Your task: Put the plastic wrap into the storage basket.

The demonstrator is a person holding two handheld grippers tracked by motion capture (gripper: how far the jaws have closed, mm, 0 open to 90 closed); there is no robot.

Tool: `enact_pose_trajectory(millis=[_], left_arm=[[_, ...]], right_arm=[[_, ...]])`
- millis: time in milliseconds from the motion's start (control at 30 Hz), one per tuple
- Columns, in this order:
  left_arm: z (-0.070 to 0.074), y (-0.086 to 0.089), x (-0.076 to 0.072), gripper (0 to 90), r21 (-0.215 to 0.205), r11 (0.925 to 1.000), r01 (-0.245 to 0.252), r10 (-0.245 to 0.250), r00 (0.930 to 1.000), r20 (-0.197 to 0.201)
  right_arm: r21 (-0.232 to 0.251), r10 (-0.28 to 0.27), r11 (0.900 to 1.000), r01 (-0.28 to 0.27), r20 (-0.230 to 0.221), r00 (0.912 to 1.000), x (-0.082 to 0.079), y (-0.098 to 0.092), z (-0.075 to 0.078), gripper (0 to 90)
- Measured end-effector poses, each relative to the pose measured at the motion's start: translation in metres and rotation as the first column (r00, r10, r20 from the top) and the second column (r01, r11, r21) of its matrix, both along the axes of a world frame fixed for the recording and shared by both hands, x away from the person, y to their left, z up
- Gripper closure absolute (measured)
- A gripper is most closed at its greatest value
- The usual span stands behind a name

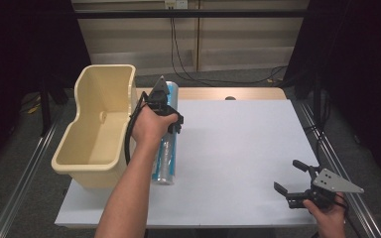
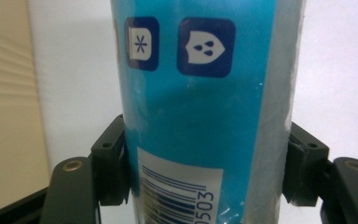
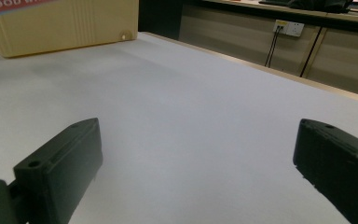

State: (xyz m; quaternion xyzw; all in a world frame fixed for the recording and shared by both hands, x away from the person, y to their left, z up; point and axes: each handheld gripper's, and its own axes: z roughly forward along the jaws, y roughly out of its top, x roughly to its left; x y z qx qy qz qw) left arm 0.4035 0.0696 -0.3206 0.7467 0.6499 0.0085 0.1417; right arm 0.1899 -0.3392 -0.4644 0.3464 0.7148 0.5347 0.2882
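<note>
Blue and silver, the roll is a long cylinder in a glossy wrapper: a bright blue label covers most of its face, and a band of clear film over a grey core shows along one side. In the left gripper view the roll bears two dark-blue rounded squares with white symbols, one a snowflake-like star in a frame, the other a shield with three drops. Lower down sits a white panel with a barcode and digits. The left gripper is clamped on the roll, its two black pads pressing the wrapper from either side near the barcode. In the high view the roll runs lengthwise away from the person, over the left part of the white table, just beside the cream bin; its near end shows a shiny round face. Whether that end touches the table cannot be told. The person's left hand wraps the gripper body above the roll's far half. The right gripper rests well apart at the near right corner, its jaws standing wide apart with bare table between them in the right gripper view.
</note>
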Motion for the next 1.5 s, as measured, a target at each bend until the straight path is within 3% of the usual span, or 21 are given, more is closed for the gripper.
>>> enact_pose_trajectory(millis=[267, 400, 467, 700, 1133, 1500], left_arm=[[0.036, 0.014, -0.007, 32.2, -0.018, 0.9998, 0.006, -0.007, 0.9998, -0.02], [0.045, 0.02, -0.01, 32.2, -0.019, 0.9998, 0.006, -0.006, 0.9997, -0.024], [0.053, 0.029, -0.013, 32.2, -0.038, 0.9993, -0.005, 0.004, 0.9997, -0.025], [0.07, 0.051, -0.019, 32.2, -0.026, 0.9997, -0.003, 0.003, 0.9999, -0.017], [0.075, 0.093, -0.029, 32.1, -0.004, 1.0, -0.005, 0.004, 0.9992, -0.04], [0.068, 0.135, -0.031, 32.1, 0.038, 0.9979, -0.052, 0.054, 0.9972, -0.053]], right_arm=[[-0.001, 0.0, 1.0, 0.0, -0.001, 1.0, 0.001, 0.001, -0.001, 0.8], [0.0, -0.001, 1.0, 0.001, 0.0, 1.0, 0.0, 0.001, -0.001, 0.8], [0.001, 0.0, 1.0, 0.0, -0.002, 1.0, 0.0, 0.001, 0.0, 0.8], [-0.004, 0.002, 1.0, -0.002, 0.0, 1.0, 0.0, 0.001, 0.0, 0.8], [-0.005, 0.003, 1.0, -0.003, -0.003, 1.0, 0.0, 0.002, -0.001, 0.8], [-0.009, 0.004, 1.0, -0.004, -0.004, 1.0, 0.0, 0.003, -0.001, 0.8]])
